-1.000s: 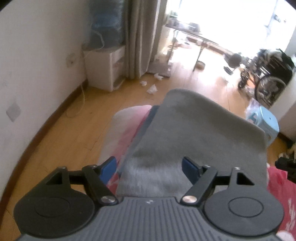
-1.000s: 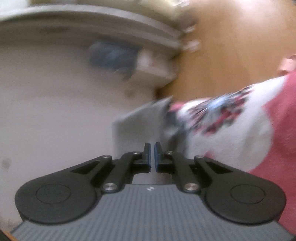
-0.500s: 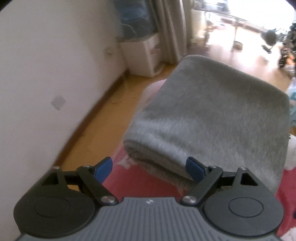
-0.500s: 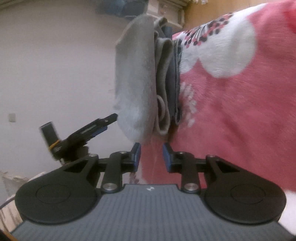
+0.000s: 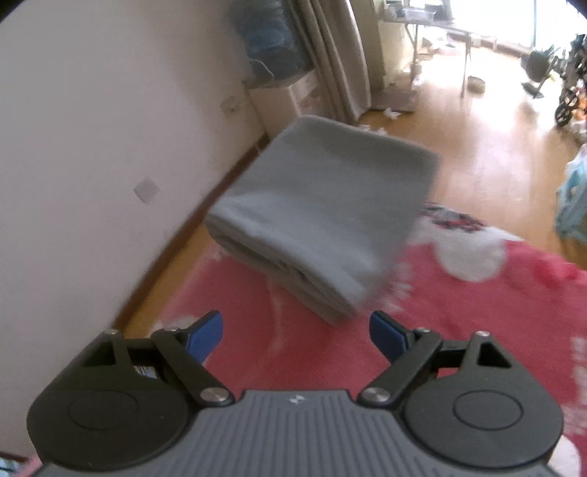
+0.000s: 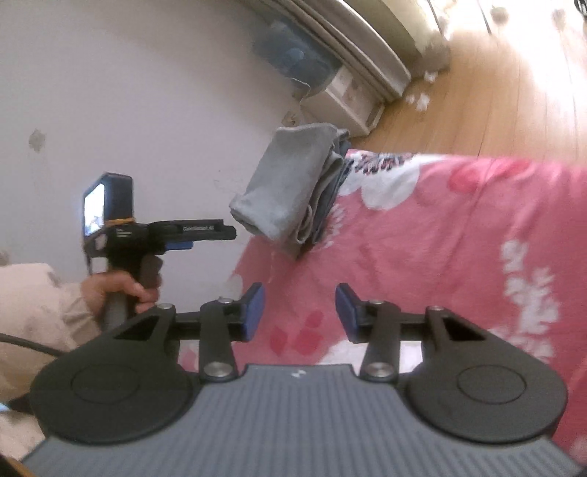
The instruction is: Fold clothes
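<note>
Premises: a lived-in home, apparently a bedroom. Evidence: a bed with a pink flowered cover (image 5: 458, 312), bearing folded grey clothes (image 5: 323, 220); a wooden floor (image 5: 495, 146); plain white walls (image 5: 110, 128); long curtains (image 5: 337, 55) beside a small white cabinet (image 5: 290, 99); a folding table (image 5: 440, 29) near a bright window; scraps of paper (image 5: 392, 113) littering the floor.

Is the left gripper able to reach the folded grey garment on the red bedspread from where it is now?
Probably yes. The left gripper is open and empty, the folded grey garment lies straight ahead of it, and only bare red bedspread lies between them. Nothing blocks the way.
</note>
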Available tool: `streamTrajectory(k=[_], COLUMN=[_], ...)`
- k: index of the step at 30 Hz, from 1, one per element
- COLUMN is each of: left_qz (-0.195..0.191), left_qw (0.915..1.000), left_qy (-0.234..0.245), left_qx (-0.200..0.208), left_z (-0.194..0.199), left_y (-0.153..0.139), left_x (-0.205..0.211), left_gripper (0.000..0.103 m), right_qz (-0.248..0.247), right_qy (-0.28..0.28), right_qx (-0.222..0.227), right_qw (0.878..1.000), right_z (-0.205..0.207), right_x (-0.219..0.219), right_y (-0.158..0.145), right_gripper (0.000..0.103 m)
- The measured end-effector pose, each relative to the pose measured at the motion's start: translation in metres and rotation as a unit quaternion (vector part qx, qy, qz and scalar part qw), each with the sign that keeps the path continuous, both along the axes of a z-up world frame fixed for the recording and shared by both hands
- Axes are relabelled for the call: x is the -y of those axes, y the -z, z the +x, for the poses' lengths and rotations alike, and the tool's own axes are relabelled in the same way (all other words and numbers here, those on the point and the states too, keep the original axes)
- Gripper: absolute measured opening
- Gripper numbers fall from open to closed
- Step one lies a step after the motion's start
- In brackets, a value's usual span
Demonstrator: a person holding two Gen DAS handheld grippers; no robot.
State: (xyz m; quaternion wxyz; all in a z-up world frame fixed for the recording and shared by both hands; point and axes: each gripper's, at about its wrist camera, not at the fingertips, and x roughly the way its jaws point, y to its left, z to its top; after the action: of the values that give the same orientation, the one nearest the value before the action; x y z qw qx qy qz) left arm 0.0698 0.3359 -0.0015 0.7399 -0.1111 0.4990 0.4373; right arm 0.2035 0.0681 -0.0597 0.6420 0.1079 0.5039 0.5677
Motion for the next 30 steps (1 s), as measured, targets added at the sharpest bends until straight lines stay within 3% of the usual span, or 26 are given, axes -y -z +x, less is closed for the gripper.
streamTrajectory(k=[5,8,11,14,21,24,30], left_qz=[-0.008,-0.004,-0.001,-0.004,-0.03,-0.012,0.02], left_qw=[0.9984,0.9958,0.9918,0.9884,0.9768,0.9743,0.9756], left_qy=[0.042,0.059,0.077,0.105,0.116,0.098,0.078], left_qx=[0.037,0.07,0.102,0.11,0.178,0.202,0.204], left_z=[-0.005,-0.008,-0.011,-0.006,-0.032,-0.051,-0.067], left_y=[-0.021,-0.017,-0.013,-0.005,-0.007,-0.016,-0.037], left_x=[0.037,0.04,0.042,0.043,0.024,0.021,0.022], left_gripper=[0.094,0.094,0.094,0.094,0.095,0.102,0.102], right_qz=[-0.023,-0.045,-0.07,-0.099,-0.162,-0.175,-0.192], right_qy=[-0.028,-0.027,-0.024,-0.013,0.014,0.023,0.05], right_qx=[0.083,0.118,0.181,0.226,0.265,0.277,0.268], right_qw=[0.996,0.992,0.981,0.969,0.951,0.944,0.943], right_z=[-0.019,-0.029,-0.045,-0.061,-0.095,-0.107,-0.118], right_x=[0.012,-0.001,-0.007,-0.017,-0.053,-0.066,-0.082], right_y=[-0.044,-0.047,-0.053,-0.048,-0.05,-0.053,-0.062], right_gripper=[0.06,0.062,0.064,0.066,0.07,0.078,0.079])
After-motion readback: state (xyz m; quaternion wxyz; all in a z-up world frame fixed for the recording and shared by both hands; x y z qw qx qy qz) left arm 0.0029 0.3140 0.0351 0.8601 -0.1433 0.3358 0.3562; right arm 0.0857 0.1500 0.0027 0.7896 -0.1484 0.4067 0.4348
